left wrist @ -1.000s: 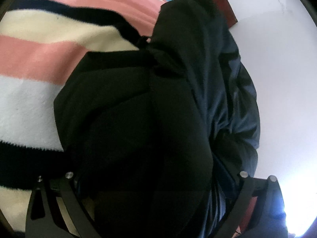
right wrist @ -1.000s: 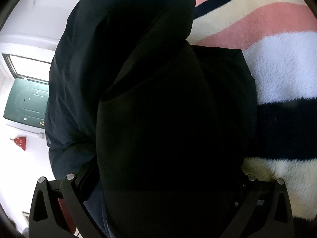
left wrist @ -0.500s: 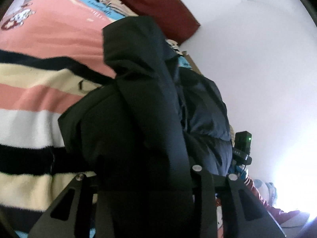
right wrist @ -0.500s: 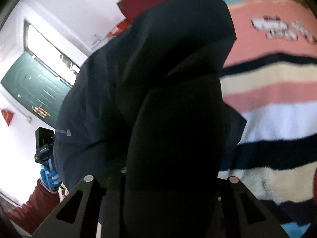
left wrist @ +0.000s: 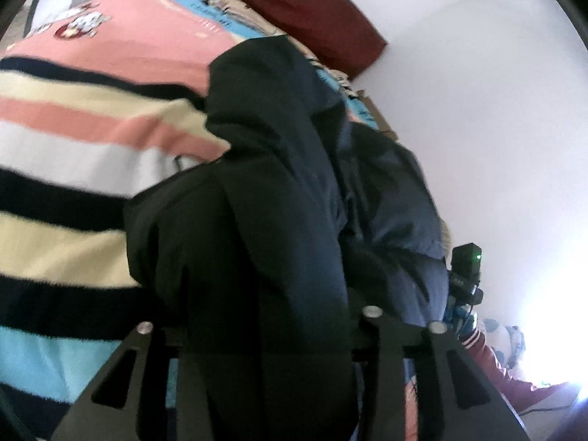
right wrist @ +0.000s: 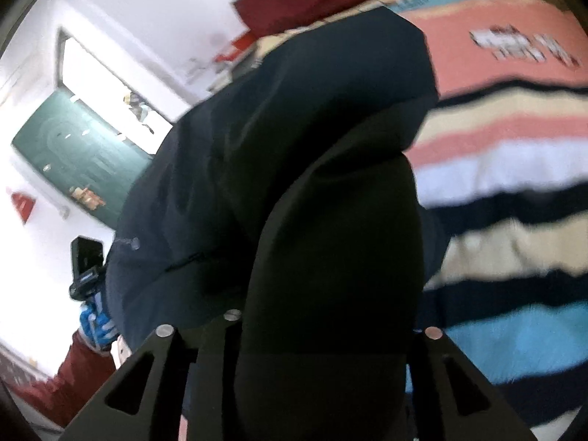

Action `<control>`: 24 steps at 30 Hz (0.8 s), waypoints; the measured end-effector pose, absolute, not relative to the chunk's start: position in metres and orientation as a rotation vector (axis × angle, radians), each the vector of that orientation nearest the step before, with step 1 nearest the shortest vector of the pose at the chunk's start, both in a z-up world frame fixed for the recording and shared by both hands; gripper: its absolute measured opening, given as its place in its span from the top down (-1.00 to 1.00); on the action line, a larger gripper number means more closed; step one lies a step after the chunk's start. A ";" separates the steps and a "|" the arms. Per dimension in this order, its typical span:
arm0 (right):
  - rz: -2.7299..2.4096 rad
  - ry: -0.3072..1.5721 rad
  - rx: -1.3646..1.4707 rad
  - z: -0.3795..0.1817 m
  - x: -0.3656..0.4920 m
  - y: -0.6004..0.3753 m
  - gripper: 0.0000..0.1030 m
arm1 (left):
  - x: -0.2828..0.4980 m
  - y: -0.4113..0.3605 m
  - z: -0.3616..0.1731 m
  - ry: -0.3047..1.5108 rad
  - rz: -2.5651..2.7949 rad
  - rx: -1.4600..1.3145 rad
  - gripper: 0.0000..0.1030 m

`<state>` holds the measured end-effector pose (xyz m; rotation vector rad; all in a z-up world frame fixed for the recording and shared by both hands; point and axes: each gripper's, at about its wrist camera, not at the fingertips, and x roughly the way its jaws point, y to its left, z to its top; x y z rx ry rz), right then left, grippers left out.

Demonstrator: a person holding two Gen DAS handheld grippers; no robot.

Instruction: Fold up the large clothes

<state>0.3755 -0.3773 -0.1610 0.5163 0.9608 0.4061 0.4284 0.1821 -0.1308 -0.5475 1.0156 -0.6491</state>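
Note:
A large dark navy jacket hangs bunched between both grippers above a striped blanket. My left gripper is shut on a thick fold of the jacket, and the cloth hides its fingertips. In the right wrist view the same jacket fills the middle. My right gripper is shut on another fold of it, fingertips also covered. Each view shows the other gripper's camera at the jacket's far side, in the left wrist view and in the right wrist view.
A fleece blanket with pink, cream, white, black and blue stripes covers the bed; it also shows in the right wrist view. A dark red headboard stands against a white wall. A green door is behind.
Both grippers have closed from wide open onto the jacket and lifted it up off the blanket. The views have tilted up, so the headboard, wall and door now show.

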 end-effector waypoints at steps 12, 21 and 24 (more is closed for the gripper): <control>0.141 0.934 0.606 -0.148 0.339 -0.435 -0.96 | 0.380 0.263 -0.120 1.013 -0.509 -0.620 -0.14; 0.062 0.904 0.469 -0.101 0.282 -0.428 -0.96 | 0.305 0.262 -0.051 0.911 -0.359 -0.473 -0.14; 0.058 0.887 0.415 -0.087 0.241 -0.400 -0.96 | 0.274 0.245 -0.036 0.890 -0.319 -0.429 -0.14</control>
